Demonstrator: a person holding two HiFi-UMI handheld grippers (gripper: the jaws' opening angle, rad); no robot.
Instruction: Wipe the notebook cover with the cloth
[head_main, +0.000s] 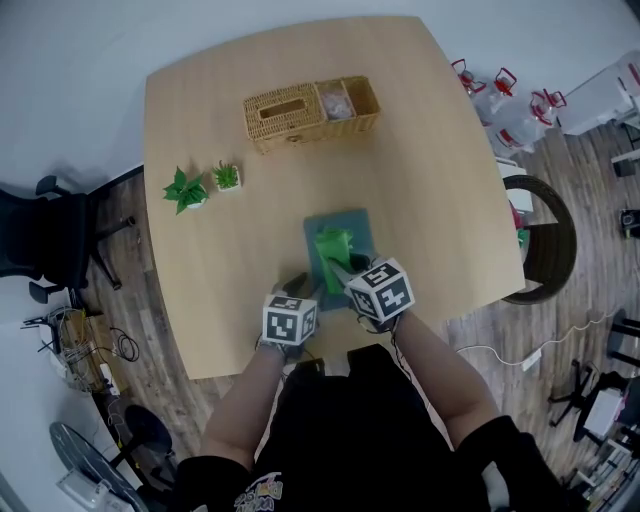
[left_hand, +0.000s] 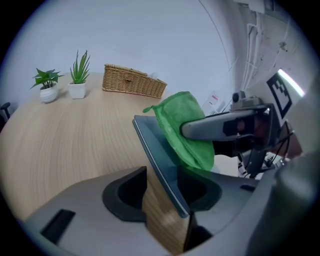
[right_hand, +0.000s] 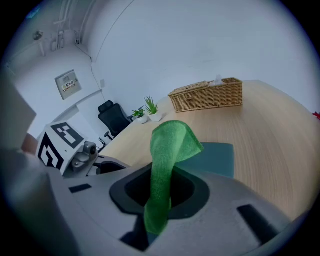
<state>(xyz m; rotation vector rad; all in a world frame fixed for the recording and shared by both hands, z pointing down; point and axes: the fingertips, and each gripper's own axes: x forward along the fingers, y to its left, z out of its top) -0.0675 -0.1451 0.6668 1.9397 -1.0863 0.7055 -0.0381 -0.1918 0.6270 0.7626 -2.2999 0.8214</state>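
1. Wiping looks to be the step in hand, either just starting or mid-stroke. The right gripper is clamped tight on the green cloth, which sticks up out of the jaws and flops forward.
2. In the head view the notebook lies on the table near the person's edge, with the cloth bunched on its middle, right in front of the right gripper.
3. The left gripper has its jaws wide apart, and the notebook's near edge runs into the gap. It doesn't look pinched; my guess is it's parked there to steady the book.
4. Next move, I reckon: press the cloth down and drag it across the bare cover without letting the notebook slide.
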